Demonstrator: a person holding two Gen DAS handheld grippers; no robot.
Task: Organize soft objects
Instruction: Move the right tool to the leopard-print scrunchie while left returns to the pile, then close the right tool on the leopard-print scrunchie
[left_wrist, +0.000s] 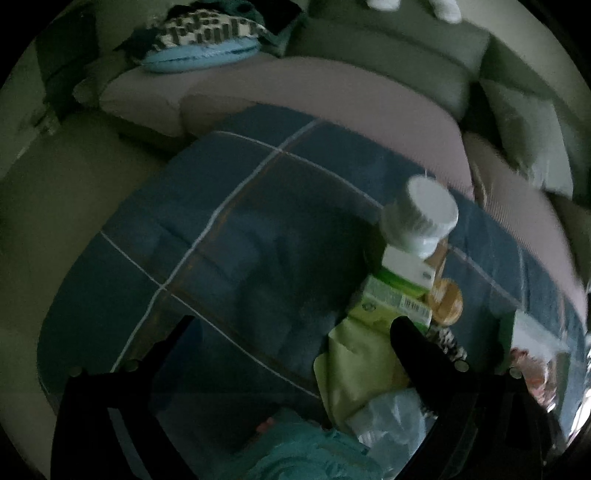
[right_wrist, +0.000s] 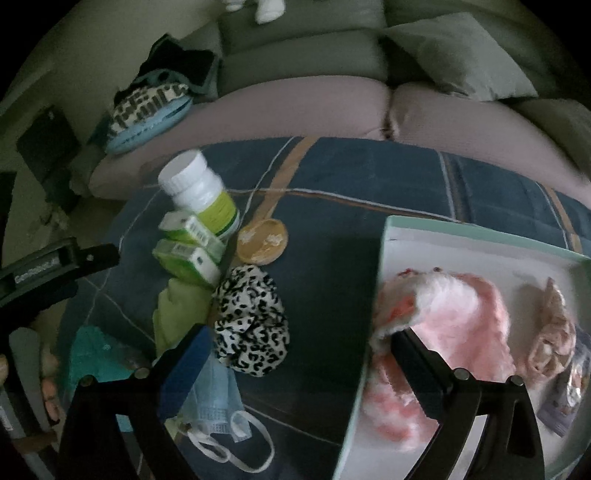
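Note:
My right gripper stands open and wide above the blue checked blanket. A leopard-print scrunchie lies between its fingers, untouched. Its right finger hangs over a pink fluffy item inside a white box, beside a beige scrunchie. A light blue face mask lies under its left finger. My left gripper is open over the bare blanket. Its right finger overlaps a yellow-green cloth. The leopard scrunchie peeks out behind that finger.
A white pill bottle, two green-white cartons and a tan round lid crowd the blanket's left part. A teal cloth lies near the front edge. Behind is a sofa with a blue cushion and grey pillows.

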